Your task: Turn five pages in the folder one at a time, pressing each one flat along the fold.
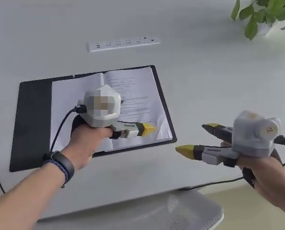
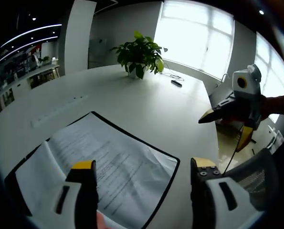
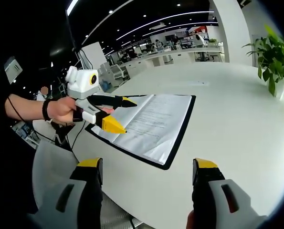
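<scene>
- With the left gripper [image 1: 147, 128] spread this wide over the right-hand page [image 1: 137, 96], a pinch at the sheet's edge could, I judge, catch several sheets at once and spoil the one-at-a-time count.
- A hard yellow tip dragged along the paper could crease or tear it, and a page let go before it is pressed along the fold [image 1: 104, 91] would likely spring back.
- Left gripper: in its own view [image 2: 144, 167] the jaws stand wide apart and hold nothing. One is over the paper and the other is past the folder's edge, over the table. Whether either touches the sheet cannot be told.
- Right gripper [image 1: 198, 139]: at 4 o'clock in the head view, off the table's near edge and well apart from the folder, with its jaws gaping and empty, as its own view [image 3: 147, 163] confirms.
- The folder [image 1: 32, 120] lies open and flat at 9 o'clock of the head view's centre, black cover bare on the left and printed sheets on the right.
- On the white table [image 1: 204, 72], a power strip [image 1: 123, 44] lies at the folder's 12 o'clock and a potted plant [image 1: 264, 14] at 2 o'clock.
- A chair back [image 1: 171, 211] shows at 6 o'clock.
</scene>
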